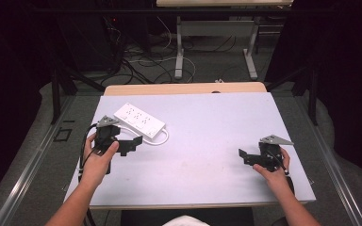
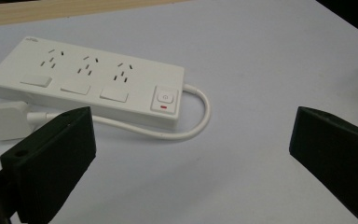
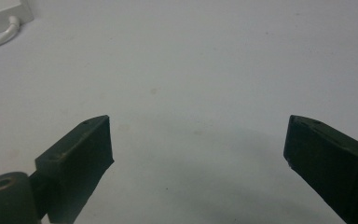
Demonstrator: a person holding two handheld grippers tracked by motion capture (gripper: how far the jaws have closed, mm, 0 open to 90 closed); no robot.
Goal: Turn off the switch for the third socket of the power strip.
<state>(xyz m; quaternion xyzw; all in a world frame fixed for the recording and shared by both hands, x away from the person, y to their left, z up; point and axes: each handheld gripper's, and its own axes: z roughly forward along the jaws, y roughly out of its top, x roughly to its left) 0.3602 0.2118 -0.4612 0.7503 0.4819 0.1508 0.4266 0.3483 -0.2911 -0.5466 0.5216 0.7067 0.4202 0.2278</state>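
White plastic is what I am aiming at: the power strip (image 1: 138,120) lies flat on the pale table (image 1: 207,155), out toward ten o'clock from the table's middle, long side running on a slant. Its cord (image 2: 186,128) loops out of the switch end and doubles back along the near edge to the plug (image 2: 2,120), which lies beside the strip's far-left end in the left gripper view.

My left gripper (image 1: 131,143) sits just short of the strip, jaws spread wide with nothing between them. In its own view the red-marked switch (image 2: 163,101) lies nearly dead ahead at twelve o'clock, the plug near the left jaw at about ten. My right gripper (image 1: 245,156) is well away at four o'clock on the table, jaws likewise parted and empty, bare tabletop between them (a corner of the strip and its cord just peek in at its upper left).

As I read it, the step in hand is the left gripper's approach to the strip. To do it well I would come in low and square to the strip's long edges, so that the jaws straddle its narrow width rather than its length. I would keep clear of the cord loop, since a jaw catching it could drag the whole strip askew. If the plug is the target instead, I would swing toward ten o'clock and pinch its flat sides. The right gripper could steady the switch end.
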